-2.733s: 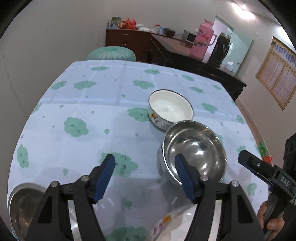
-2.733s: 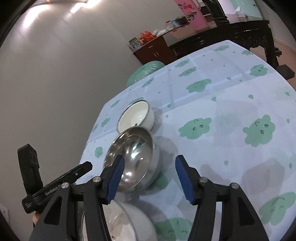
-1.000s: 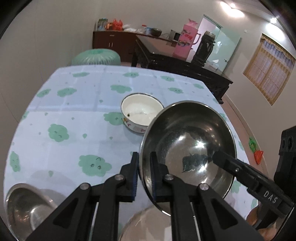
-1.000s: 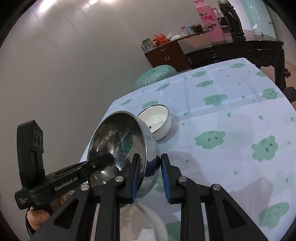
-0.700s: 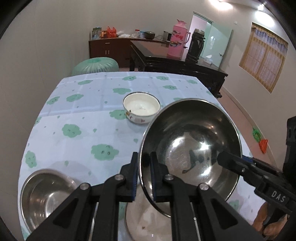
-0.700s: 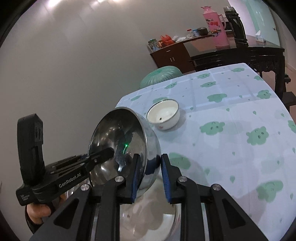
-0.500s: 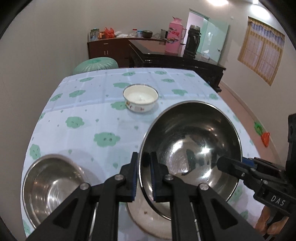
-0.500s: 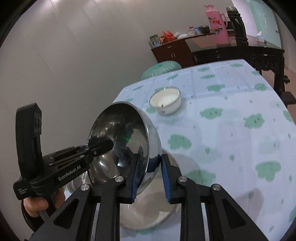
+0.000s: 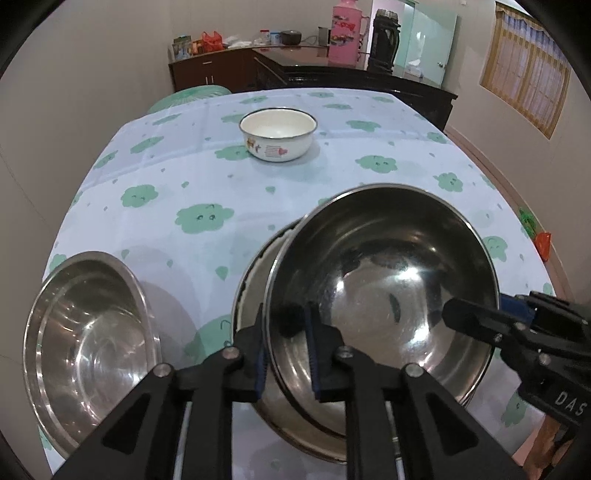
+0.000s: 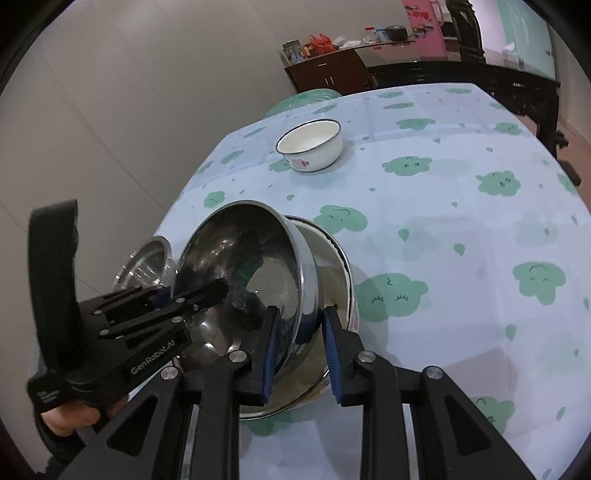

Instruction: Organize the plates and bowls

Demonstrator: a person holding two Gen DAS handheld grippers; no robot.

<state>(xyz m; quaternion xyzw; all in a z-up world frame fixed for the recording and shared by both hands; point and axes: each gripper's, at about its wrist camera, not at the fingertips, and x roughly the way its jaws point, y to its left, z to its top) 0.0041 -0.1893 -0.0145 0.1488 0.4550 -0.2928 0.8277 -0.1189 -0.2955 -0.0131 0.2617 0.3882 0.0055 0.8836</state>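
A large steel bowl sits tilted inside a wider white enamel basin near the table's front edge. My left gripper straddles the steel bowl's left rim, its jaws slightly parted around the wall. My right gripper straddles the bowl's right rim the same way, with a visible gap. A second steel bowl stands to the left. A small white enamel bowl stands farther back.
The table wears a light blue cloth with green cloud prints. A dark wooden sideboard and a pink thermos stand beyond the table. A green stool sits at the far end.
Both grippers have brought the large steel bowl down from the air into the white basin. Their jaws have eased apart a little on its rim.
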